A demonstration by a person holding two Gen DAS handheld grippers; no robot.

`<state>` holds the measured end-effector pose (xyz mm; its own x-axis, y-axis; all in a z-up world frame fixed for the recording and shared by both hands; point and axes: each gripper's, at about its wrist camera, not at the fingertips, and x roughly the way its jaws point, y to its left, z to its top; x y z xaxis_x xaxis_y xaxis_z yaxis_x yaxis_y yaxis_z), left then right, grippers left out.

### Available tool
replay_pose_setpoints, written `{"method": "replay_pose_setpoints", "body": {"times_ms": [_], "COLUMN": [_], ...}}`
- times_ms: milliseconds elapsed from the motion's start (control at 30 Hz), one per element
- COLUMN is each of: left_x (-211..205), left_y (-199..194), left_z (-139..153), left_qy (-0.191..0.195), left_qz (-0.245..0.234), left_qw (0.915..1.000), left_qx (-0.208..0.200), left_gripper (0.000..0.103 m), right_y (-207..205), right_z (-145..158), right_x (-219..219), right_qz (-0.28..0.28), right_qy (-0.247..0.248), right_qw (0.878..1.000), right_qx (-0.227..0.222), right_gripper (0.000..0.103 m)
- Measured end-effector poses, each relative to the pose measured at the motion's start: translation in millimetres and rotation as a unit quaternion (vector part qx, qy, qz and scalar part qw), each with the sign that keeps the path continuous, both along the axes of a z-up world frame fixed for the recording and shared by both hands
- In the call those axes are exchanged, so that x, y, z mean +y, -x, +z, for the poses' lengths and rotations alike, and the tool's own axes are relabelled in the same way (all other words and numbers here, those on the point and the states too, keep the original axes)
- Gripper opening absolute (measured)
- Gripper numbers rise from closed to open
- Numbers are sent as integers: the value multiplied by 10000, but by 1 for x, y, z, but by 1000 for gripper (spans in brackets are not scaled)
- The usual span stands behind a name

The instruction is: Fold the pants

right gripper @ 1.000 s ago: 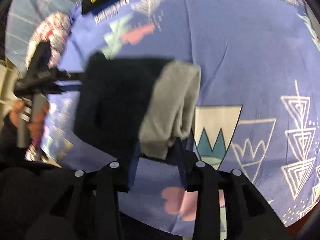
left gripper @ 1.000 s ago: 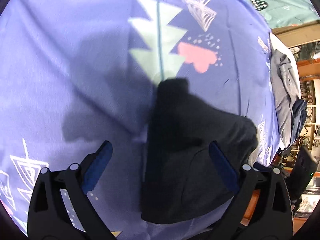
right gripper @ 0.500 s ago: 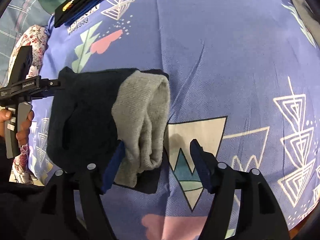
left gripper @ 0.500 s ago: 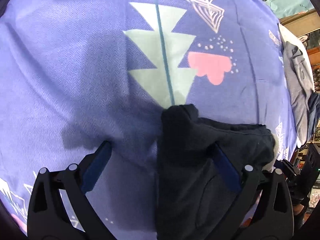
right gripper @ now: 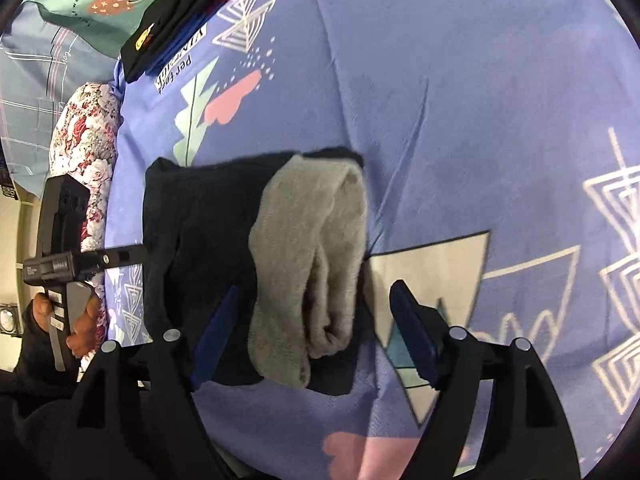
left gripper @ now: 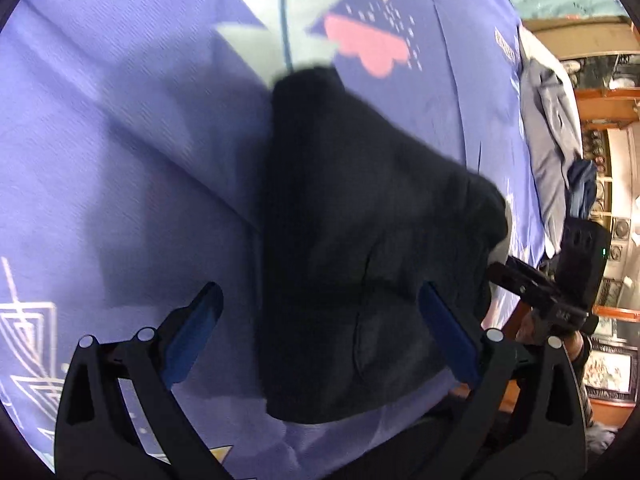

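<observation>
Pants [right gripper: 224, 264] folded into dark bundle, grey lining roll [right gripper: 312, 264] on top, lying on purple patterned bedsheet [right gripper: 460, 100]. R gripper [right gripper: 314, 316] jaws opening, straddling roll, not pinching. L gripper [left gripper: 320, 320] wide, empty. Floral pillow [right gripper: 88, 148], wood shelves [left gripper: 600, 120] at edges.

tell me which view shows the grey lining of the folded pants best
The right wrist view: the grey lining lies fully exposed on the dark pants. The left wrist view shows only a pale sliver at the pants' right edge.

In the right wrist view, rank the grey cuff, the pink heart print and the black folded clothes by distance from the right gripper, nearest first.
From the right gripper, whose jaws are opening:
1. Grey cuff, between the fingers.
2. Pink heart print, farther up, to the left.
3. Black folded clothes, at the top left edge.
</observation>
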<state>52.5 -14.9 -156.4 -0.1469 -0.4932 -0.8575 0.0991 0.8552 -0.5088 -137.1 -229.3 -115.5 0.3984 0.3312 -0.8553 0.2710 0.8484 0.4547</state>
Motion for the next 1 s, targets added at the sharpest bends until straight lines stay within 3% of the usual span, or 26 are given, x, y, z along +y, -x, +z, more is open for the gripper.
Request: {"method": "replay_pose_setpoints", "body": {"times_ms": [200,333,500,567,667,733,767,867,933,1000], "left_x": [-27,-35,-47,-48,-44,-33,-32,-39,-43,-43], "left_y": [0,-2,-1,-1,-4,-6,-6,-3,0,0], "left_z": [-11,-10,-2,0,-8,-12,-13,-13,-9,1], "left_qy": [-108,-378,-475,-434,-292,-20,87,-76,-317,-194], "left_qz": [-338,-534,-759,-809,-633,-384,-346,-555,-690,-761], "left_qw": [9994,9978,9959,9956,9975,9993,9994,9982,9965,9960], "left_qx": [-39,-108,-135,-182,-75,1,8,-192,-362,-419], "left_gripper": [100,96,59,55,61,71,77,77,60,44], "right_y": [-12,-24,-23,-23,-25,-26,-27,-32,-32,-32], "right_z": [-7,-7,-2,1,-5,-9,-8,-5,-5,5], "right_x": [12,25,28,31,26,26,29,37,35,35], "right_qz": [37,213,247,266,145,96,155,289,215,308], "right_qy": [25,464,394,419,315,332,390,651,521,507], "right_qw": [9998,9986,9989,9987,9994,9994,9991,9974,9984,9982], "right_qx": [-200,-113,-90,-110,-49,-1,-67,-53,-13,-60], "right_gripper": [79,77,48,46,52,66,67,60,45,38]}}
